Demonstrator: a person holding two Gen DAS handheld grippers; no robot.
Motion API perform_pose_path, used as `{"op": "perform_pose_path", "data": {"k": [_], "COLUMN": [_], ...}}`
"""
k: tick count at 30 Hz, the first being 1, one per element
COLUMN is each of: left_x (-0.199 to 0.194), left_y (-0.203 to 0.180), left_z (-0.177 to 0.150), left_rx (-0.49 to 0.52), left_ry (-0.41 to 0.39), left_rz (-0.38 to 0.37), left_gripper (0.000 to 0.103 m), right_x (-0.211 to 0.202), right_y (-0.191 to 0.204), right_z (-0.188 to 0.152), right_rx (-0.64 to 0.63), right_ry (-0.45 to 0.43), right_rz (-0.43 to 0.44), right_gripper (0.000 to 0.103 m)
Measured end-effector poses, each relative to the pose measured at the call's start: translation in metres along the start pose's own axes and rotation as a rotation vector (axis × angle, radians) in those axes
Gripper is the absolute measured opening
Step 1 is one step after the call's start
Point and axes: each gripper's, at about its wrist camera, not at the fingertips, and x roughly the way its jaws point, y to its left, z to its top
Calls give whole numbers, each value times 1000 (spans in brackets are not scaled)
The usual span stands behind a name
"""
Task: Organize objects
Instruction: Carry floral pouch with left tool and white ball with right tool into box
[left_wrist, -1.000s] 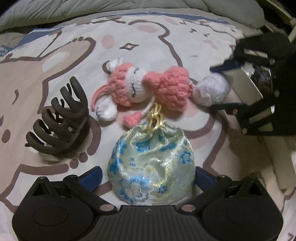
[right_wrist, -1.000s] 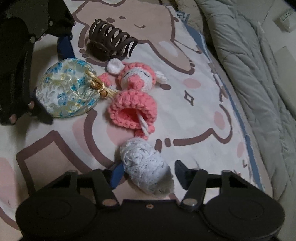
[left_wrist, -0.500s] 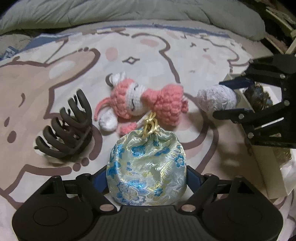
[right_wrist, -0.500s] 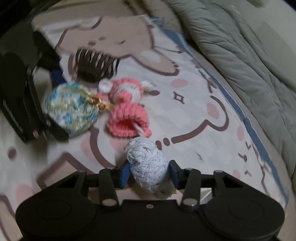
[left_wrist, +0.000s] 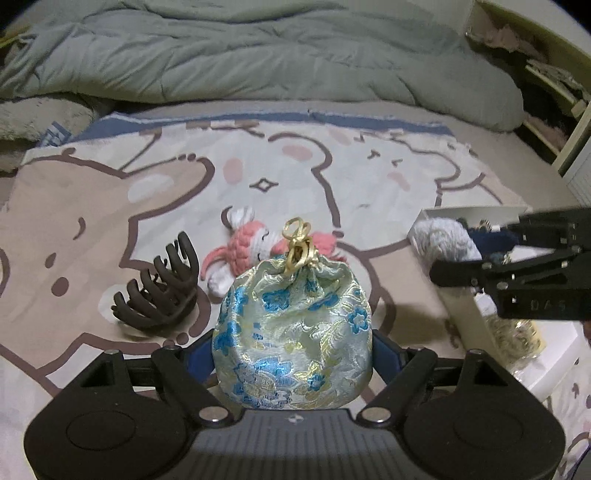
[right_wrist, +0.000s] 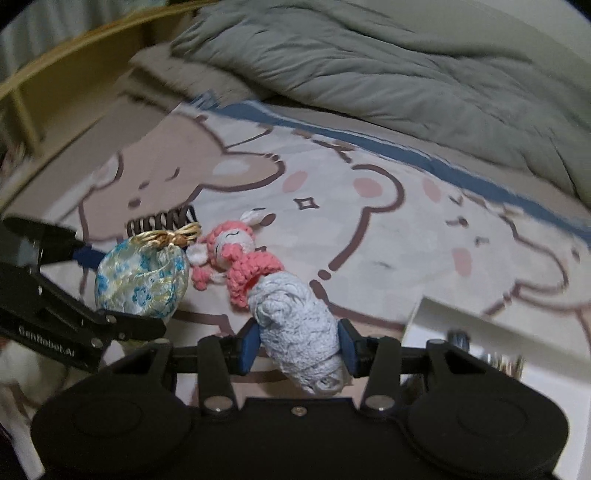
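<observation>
On the side of my left gripper (right_wrist: 122, 325), seen from the right wrist camera, white lettering read "SenRobot.Ai" as far as I could make it out. My right gripper (left_wrist: 456, 254), seen from the left wrist camera, carried small embossed letters that looked like "DAS"; I could not read them with certainty.

A second earlier both grippers were low over the cartoon-print blanket (left_wrist: 110, 206), jaws apart around their objects. By this moment my left gripper had clamped on the blue-flowered brocade pouch (left_wrist: 291, 332) and lifted it, its gold cord (left_wrist: 299, 240) upright just ahead of the pads. My right gripper had clamped on the pale grey yarn bundle (right_wrist: 295, 328) and raised it off the blanket; the view had also rolled, so the blanket's blue edge ran on a slant.

Both grippers pointed steeply down. Beyond my left gripper's pouch lay the pink crocheted doll (left_wrist: 247, 251), partly hidden by it, and ahead to its left the dark hair claw (left_wrist: 159, 291). To its right, under my right gripper, stood a white box (left_wrist: 476, 214) with gold things inside. A grey duvet (left_wrist: 258, 55) lay bunched farther ahead.
</observation>
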Motion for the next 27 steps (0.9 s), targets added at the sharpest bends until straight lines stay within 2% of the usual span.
{"op": "perform_pose_path", "data": {"k": [3,13,18,27], "left_x": [-10,-35,-43,-46], "left_y": [-4,-17,-22,-41], "left_z": [0,1,2,8], "left_rx": [-6,-49,-81,-78], "left_ry": [-25,-89,-113,-135], "left_rz": [5,2,0,-23], "left_gripper": [84,84,84,84], "right_x": [-11,-47,-62,-81], "right_y": [1,-12,-16,-32], "right_z": [-5,-21,-27,-46], "right_rx": [47,295,346,401], "right_ry": [-6,-40,-64,-95], "right_rz": [-27,-7,-28,-47], "right_gripper": [46,46,46,46]}}
